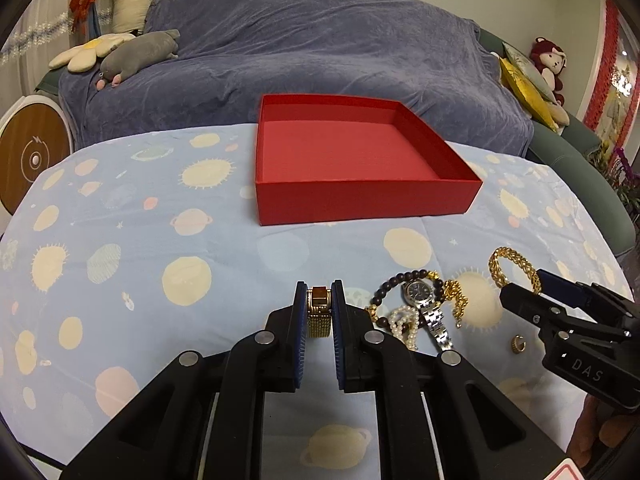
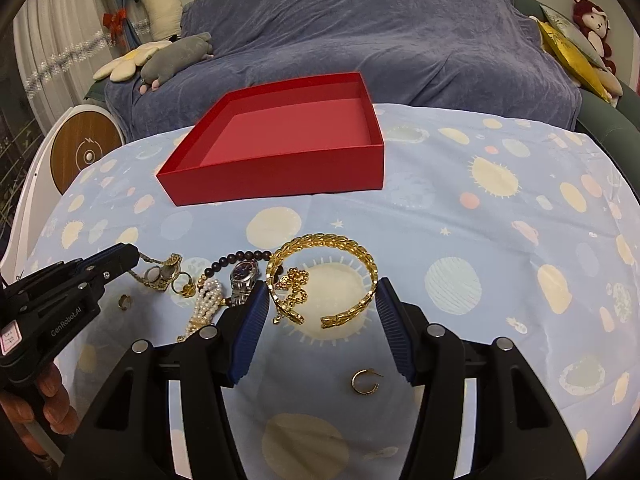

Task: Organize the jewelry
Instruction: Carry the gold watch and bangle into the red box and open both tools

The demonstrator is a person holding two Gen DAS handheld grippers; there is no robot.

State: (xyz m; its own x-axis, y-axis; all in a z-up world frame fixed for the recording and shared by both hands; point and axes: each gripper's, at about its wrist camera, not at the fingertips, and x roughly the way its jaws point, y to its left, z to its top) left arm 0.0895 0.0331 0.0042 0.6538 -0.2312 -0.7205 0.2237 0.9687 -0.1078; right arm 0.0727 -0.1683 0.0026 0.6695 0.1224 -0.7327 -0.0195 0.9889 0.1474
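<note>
My left gripper (image 1: 319, 286) is shut on a gold mesh-band watch (image 1: 320, 312), which hangs between the blue pads above the cloth; the right wrist view shows that watch (image 2: 164, 274) at the left gripper's tip (image 2: 134, 254). My right gripper (image 2: 321, 283) is shut on a wide gold link cuff bracelet (image 2: 320, 240), a pad on each side; the left wrist view shows the cuff (image 1: 512, 264) standing up from the right gripper (image 1: 520, 284). An empty red box (image 1: 360, 200) (image 2: 280, 176) sits beyond. A silver watch (image 1: 418, 292), dark bead bracelet (image 1: 400, 278), pearl strand (image 1: 404, 320) and gold chain (image 1: 456, 300) lie heaped between the grippers.
A small gold hoop earring (image 2: 364, 382) lies under the right gripper, a small ring (image 2: 125, 301) near the left one. The table wears a pale blue planet-print cloth (image 1: 160, 240). Behind it stands a sofa under a purple throw (image 1: 320, 40) with plush toys.
</note>
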